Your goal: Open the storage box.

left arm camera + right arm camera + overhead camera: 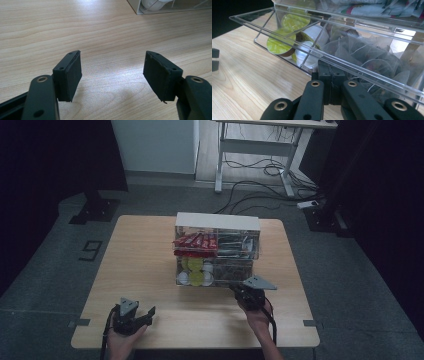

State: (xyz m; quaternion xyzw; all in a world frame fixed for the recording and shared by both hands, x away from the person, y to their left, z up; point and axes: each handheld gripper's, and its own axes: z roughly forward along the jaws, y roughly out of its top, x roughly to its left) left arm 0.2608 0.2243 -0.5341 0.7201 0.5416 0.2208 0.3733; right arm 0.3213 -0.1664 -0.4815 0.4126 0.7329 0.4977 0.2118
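We clamp our right gripper (pixel 331 83) on the drawer (pixel 352 65) front to slide it; our left gripper (pixel 112 75) idles half open, empty, clear.

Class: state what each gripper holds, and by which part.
Right gripper: shut on the clear drawer, at its front edge. Left gripper: open, holding nothing.

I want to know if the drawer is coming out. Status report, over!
Right tool shut against the clear drawer's front edge. Left tool open, nothing between its jaws, low over the table. Drawer pulled out, pods and tea bags inside. Nothing blocking.
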